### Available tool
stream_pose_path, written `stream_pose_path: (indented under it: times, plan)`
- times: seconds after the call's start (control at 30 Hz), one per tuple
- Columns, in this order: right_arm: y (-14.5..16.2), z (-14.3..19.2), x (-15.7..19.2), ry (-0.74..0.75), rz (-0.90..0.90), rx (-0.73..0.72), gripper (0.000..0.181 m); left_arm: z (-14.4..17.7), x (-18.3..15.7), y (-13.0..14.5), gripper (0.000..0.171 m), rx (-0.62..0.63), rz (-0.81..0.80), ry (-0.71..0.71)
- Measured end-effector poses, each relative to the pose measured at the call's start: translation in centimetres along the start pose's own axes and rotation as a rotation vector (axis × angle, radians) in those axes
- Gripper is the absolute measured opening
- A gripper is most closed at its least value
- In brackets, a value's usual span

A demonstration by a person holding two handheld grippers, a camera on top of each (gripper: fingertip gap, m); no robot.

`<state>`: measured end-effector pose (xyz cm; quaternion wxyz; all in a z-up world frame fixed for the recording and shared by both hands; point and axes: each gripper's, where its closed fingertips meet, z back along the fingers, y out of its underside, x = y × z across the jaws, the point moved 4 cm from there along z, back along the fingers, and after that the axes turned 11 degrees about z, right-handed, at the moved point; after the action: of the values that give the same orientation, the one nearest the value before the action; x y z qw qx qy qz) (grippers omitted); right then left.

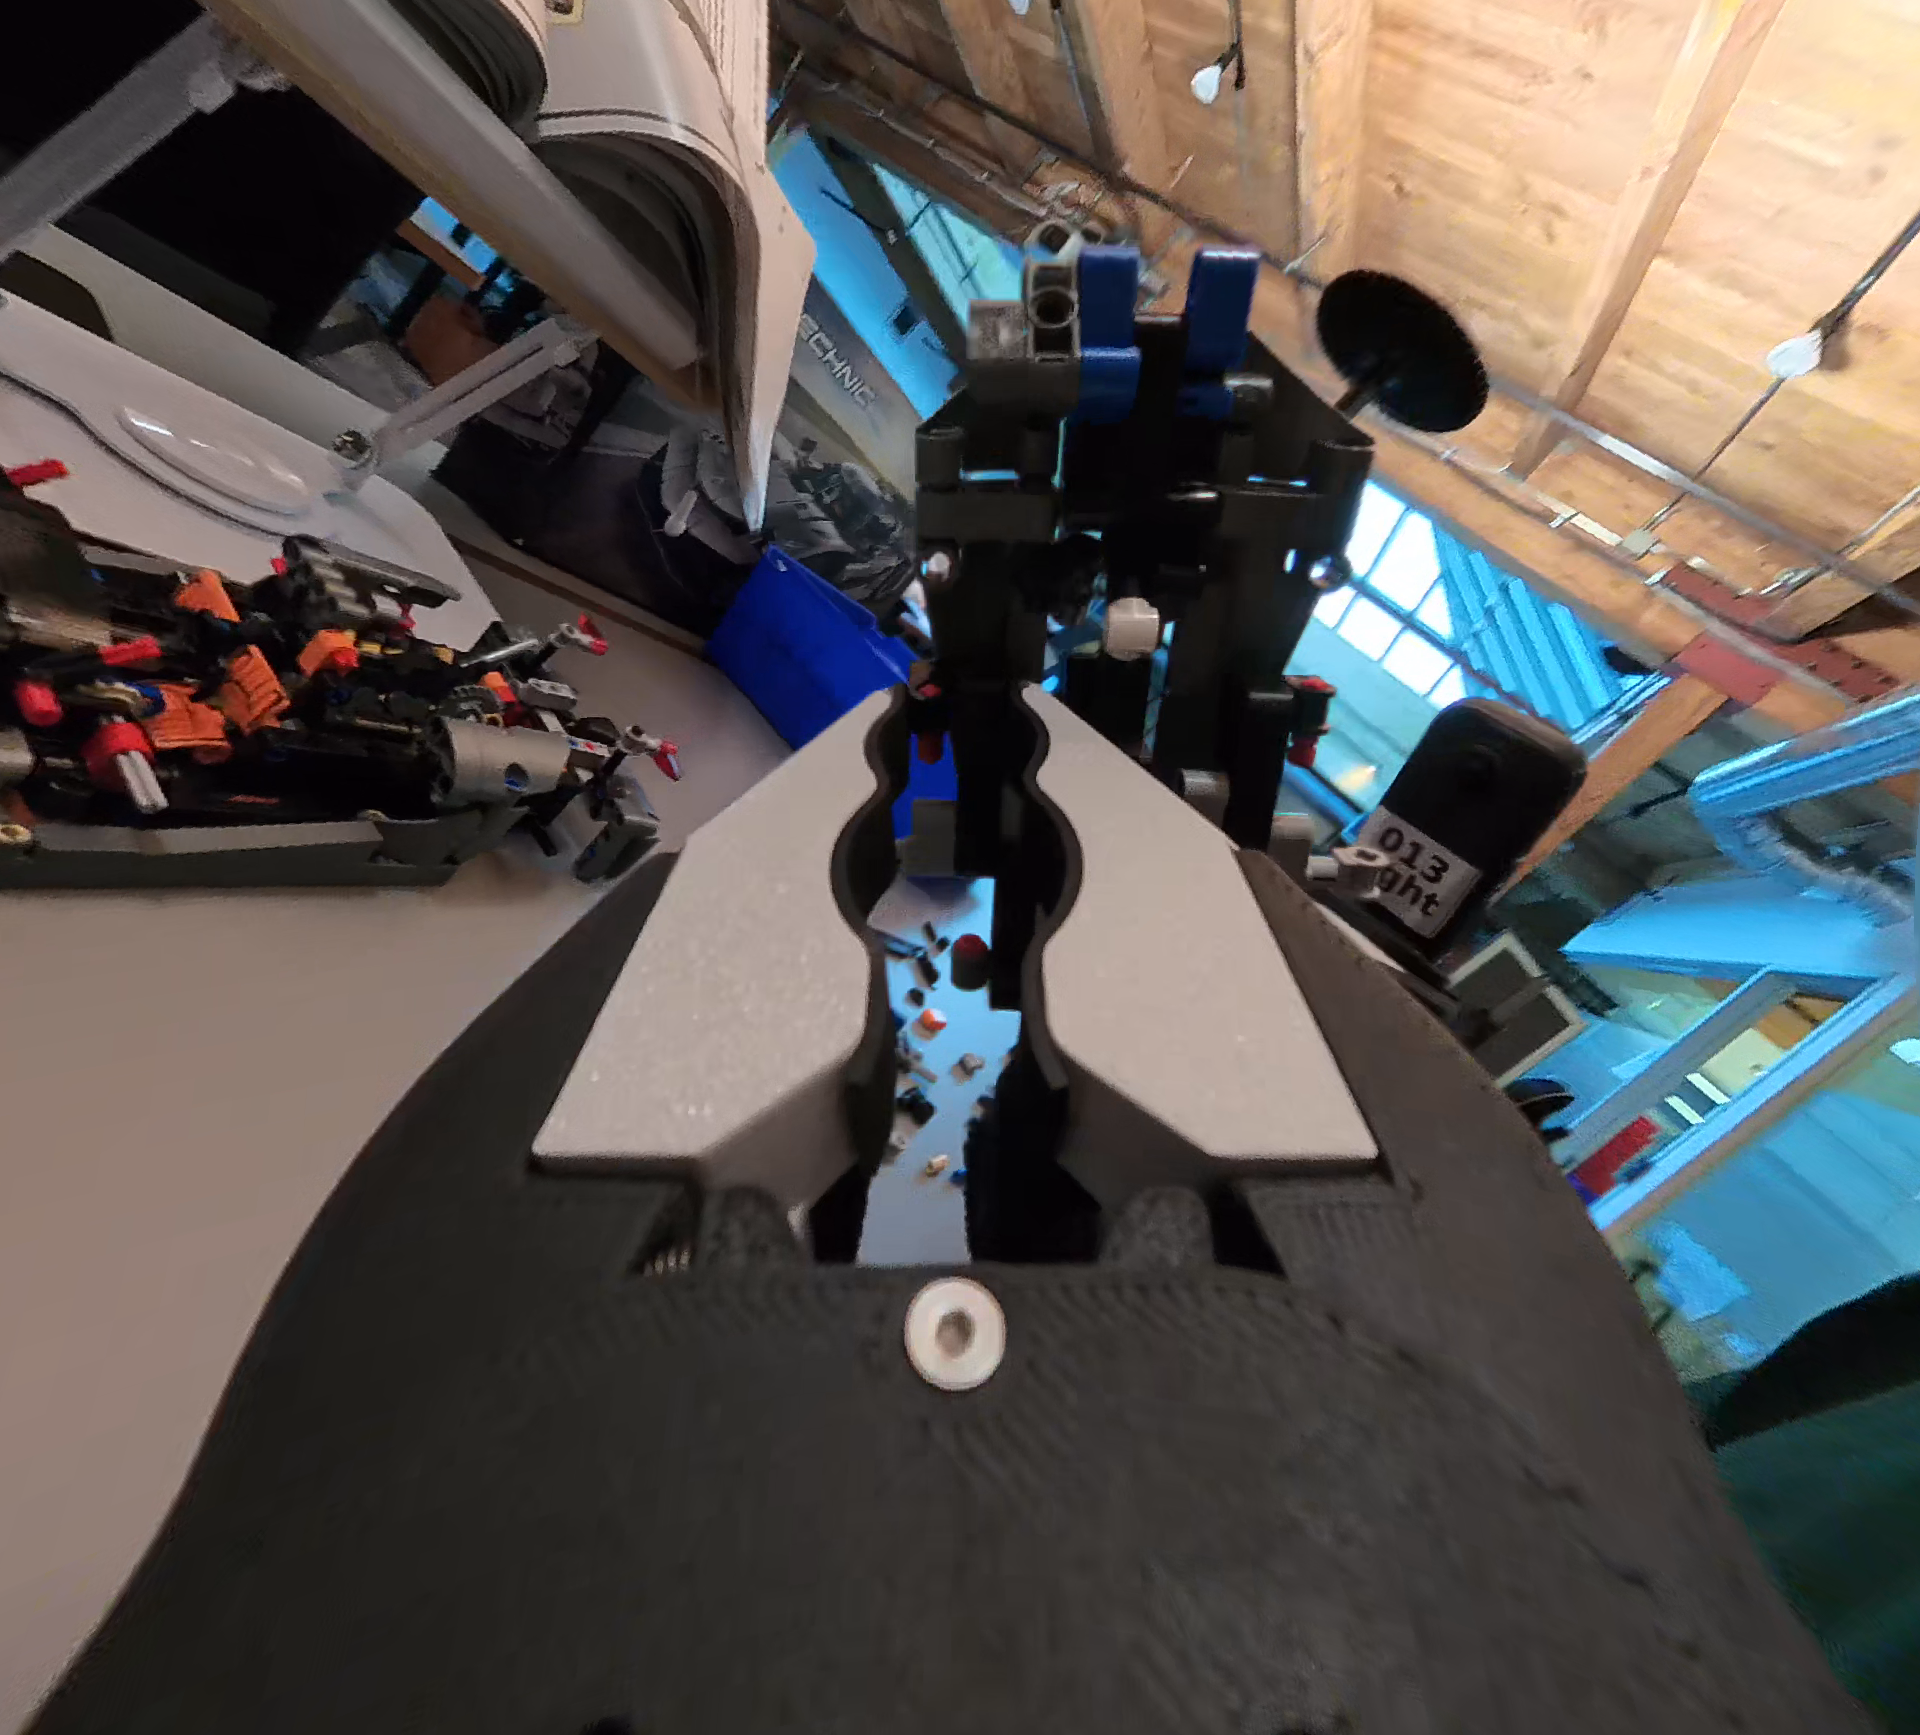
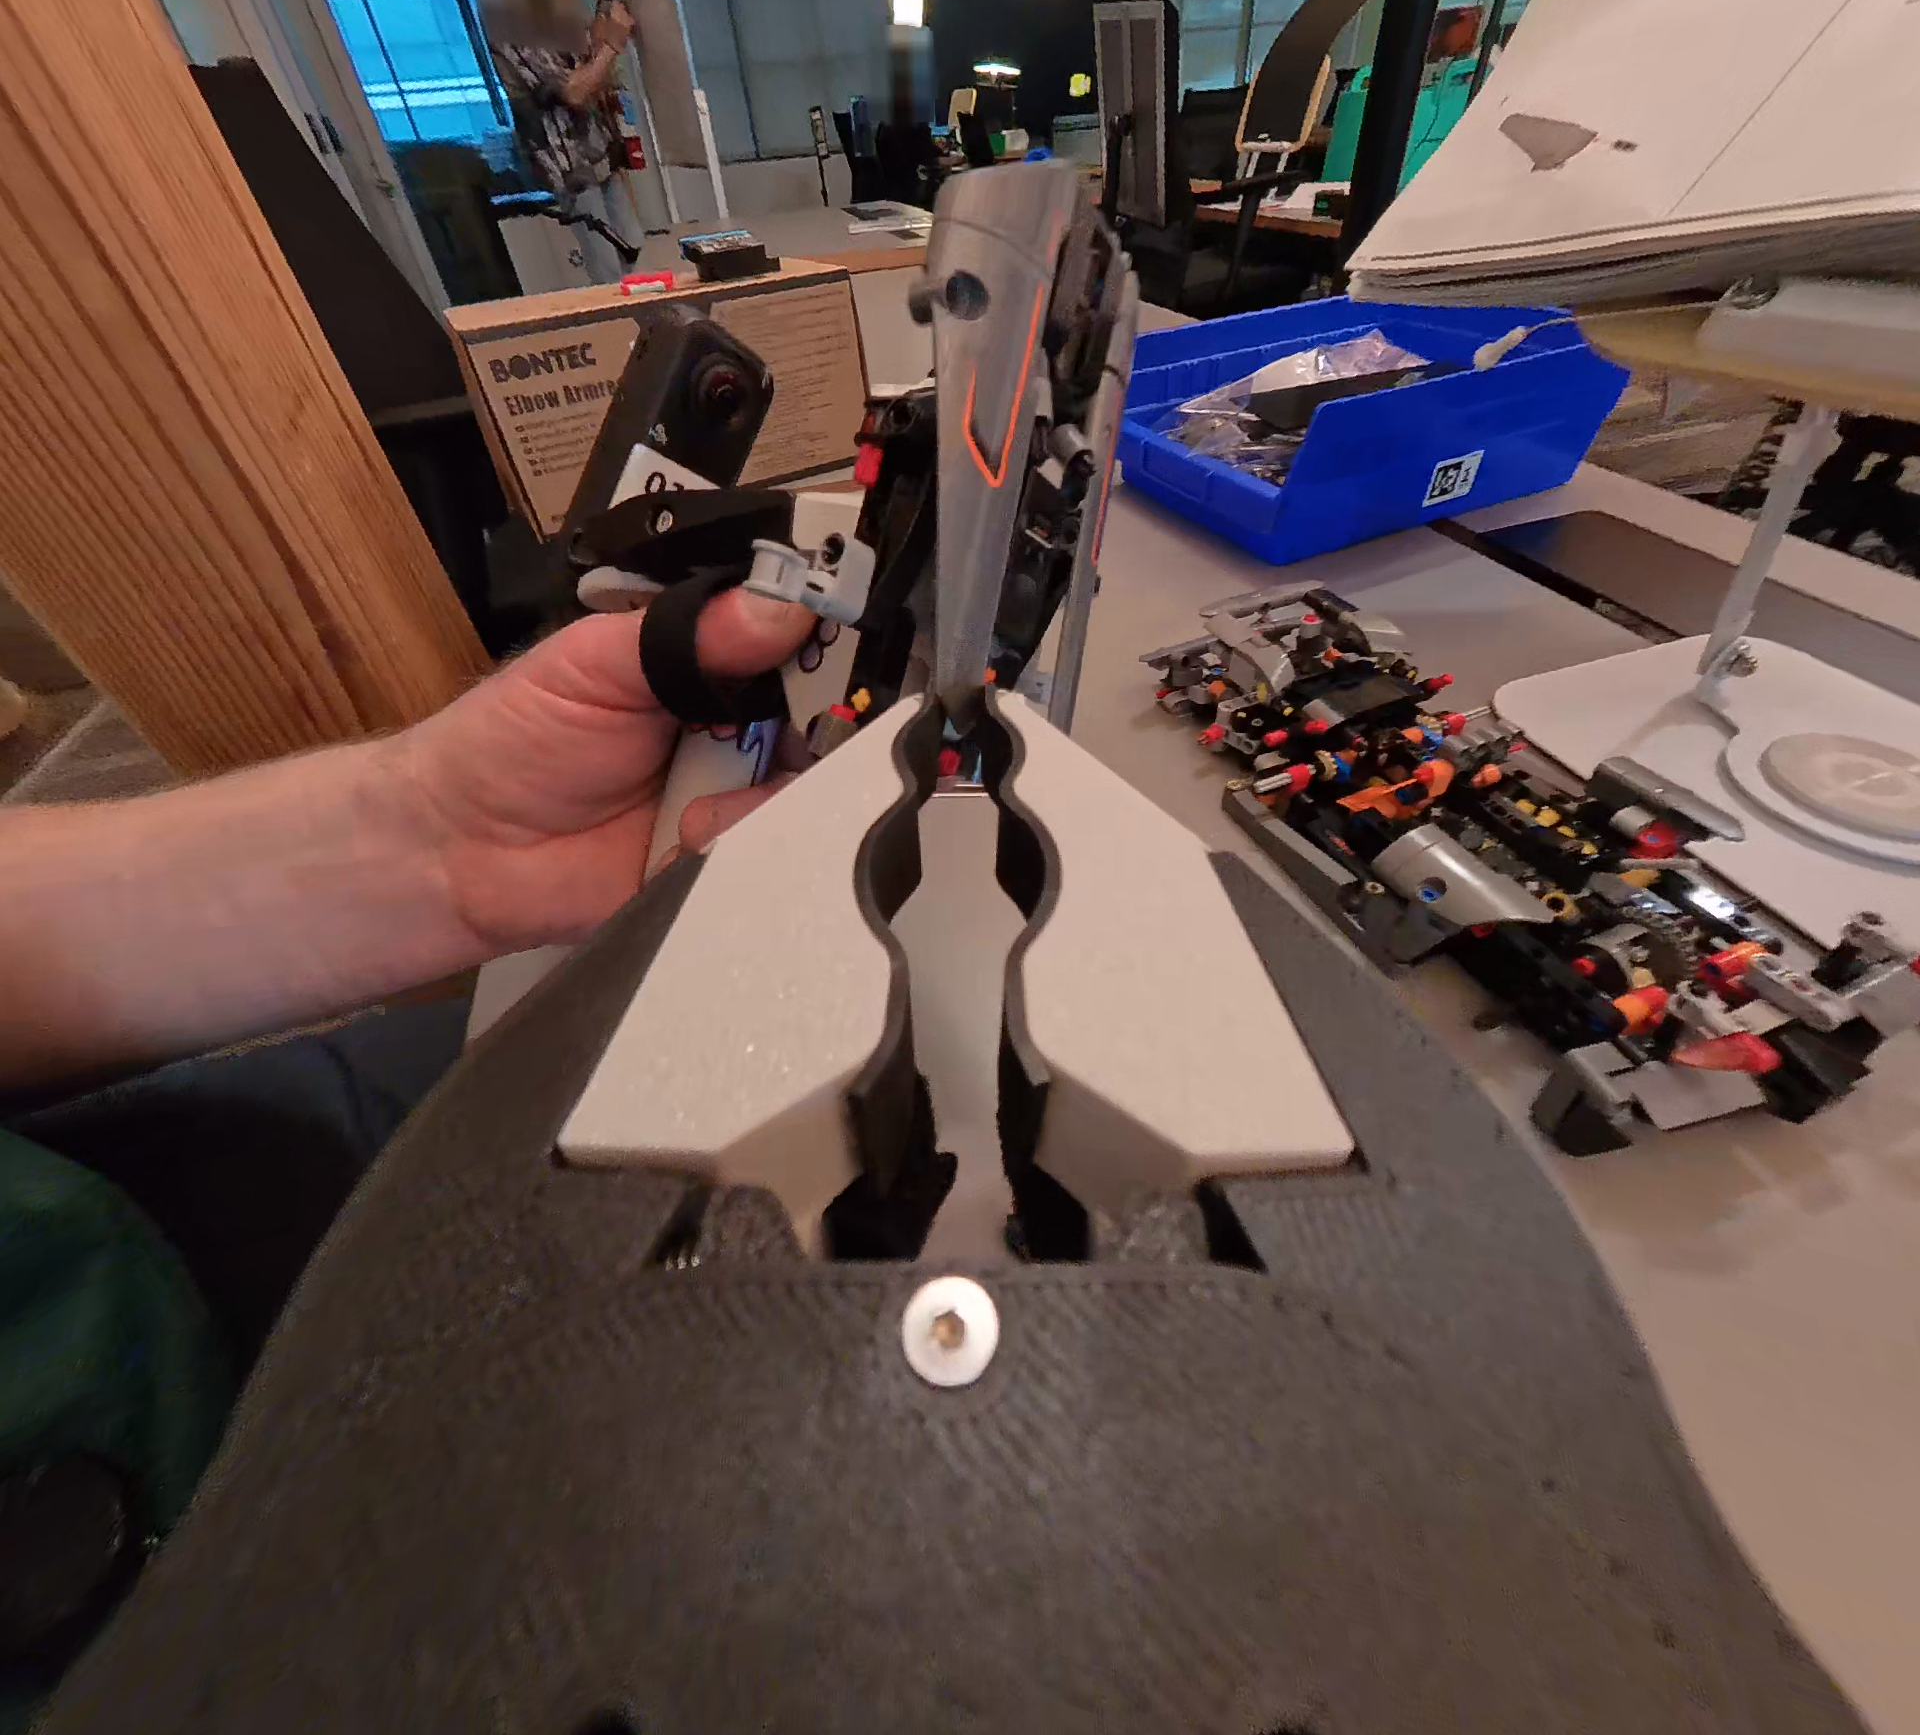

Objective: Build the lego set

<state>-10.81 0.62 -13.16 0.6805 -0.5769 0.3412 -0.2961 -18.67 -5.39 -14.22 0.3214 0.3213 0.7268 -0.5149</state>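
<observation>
left tongs (image 1: 961,698) clamped on black sub-assembly (image 1: 1122,480) | right tongs (image 2: 961,709) pinching its grey panel (image 2: 992,438) | long axis straight out beyond tongs, chassis (image 2: 1507,854) on counter (image 2: 1299,605) to its side

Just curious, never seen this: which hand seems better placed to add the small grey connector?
Probably left: the left hand already pinches the grey connector right beside the assembly, while the right gripper is clamped on its lower end.

wood ceiling (image 1: 1455,75), windows (image 2: 395,33), grey table (image 2: 1351,605)
</observation>
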Motion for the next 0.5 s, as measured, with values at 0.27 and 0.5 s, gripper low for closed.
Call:
stream_pose_path:
  times: [0.27, 0.5]
  plan:
    - [-0.3, 0.1, -0.2, -0.005, -0.035, -0.030, 0.005, -0.2, 0.0, -0.2, 0.015, 0.038, -0.034, -0.035]
    - [-0.8, 0.4, -1.0, 0.013, -0.050, -0.037, 0.004, -0.3, 0.0, -0.2, 0.015, 0.049, -0.024, -0.035]
